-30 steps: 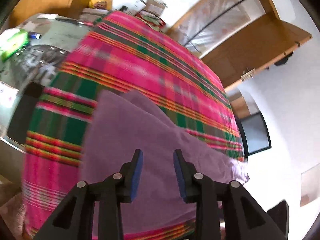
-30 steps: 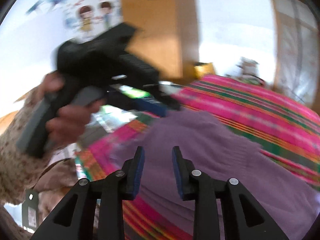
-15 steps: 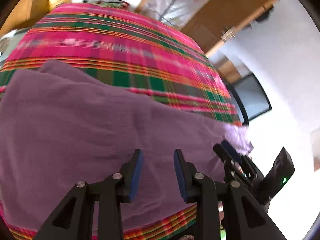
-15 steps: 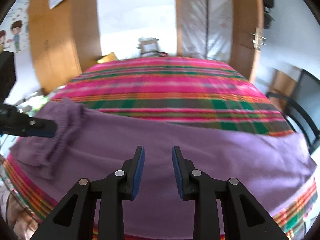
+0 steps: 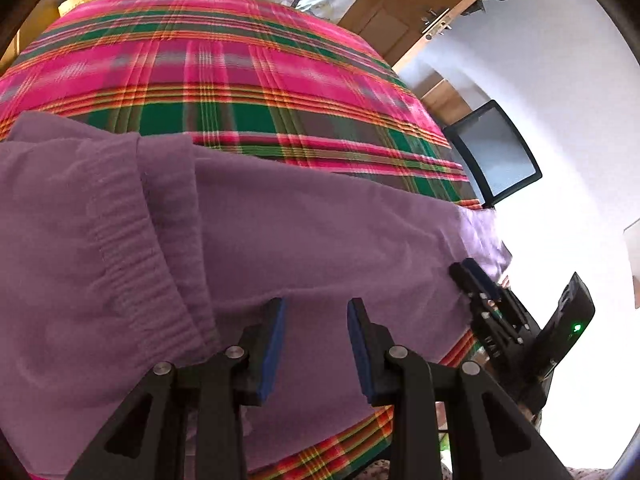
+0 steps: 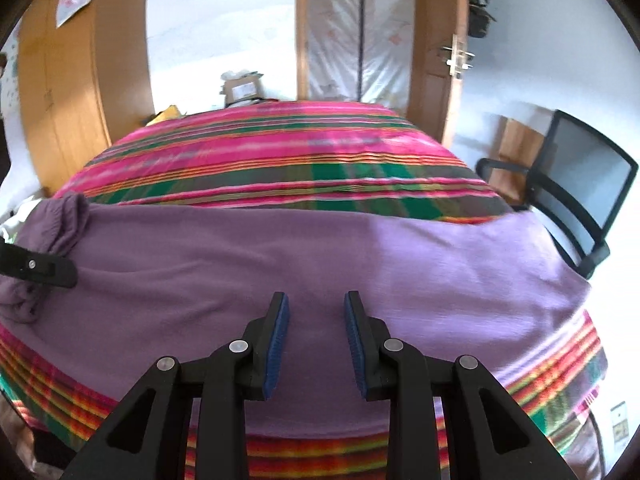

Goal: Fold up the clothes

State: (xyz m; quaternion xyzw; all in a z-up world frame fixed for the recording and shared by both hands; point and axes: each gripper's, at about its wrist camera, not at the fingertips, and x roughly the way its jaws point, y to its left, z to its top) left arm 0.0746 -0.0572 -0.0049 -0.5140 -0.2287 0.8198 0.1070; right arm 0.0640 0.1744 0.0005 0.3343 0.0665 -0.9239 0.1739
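Note:
A purple knit garment (image 5: 312,232) lies spread along the near edge of a pink and green plaid cloth (image 5: 224,68). Its ribbed waistband (image 5: 132,264) is at the left. My left gripper (image 5: 315,320) is open and empty, just above the garment beside the waistband. My right gripper (image 6: 314,316) is open and empty above the garment's (image 6: 280,248) middle. In the left wrist view the right gripper (image 5: 476,280) is near the garment's right end. In the right wrist view the left gripper (image 6: 70,272) sits at the bunched waistband (image 6: 60,220).
The plaid cloth (image 6: 280,152) covers a large table or bed. A black mesh chair (image 6: 576,192) stands to the right. Wooden doors (image 6: 56,92) and boxes (image 6: 240,88) stand behind. A door frame (image 5: 420,16) is at the far right.
Both grippers have swung to face across the garment and come lower toward it. The waistband now shows beside my left gripper. Both stay open.

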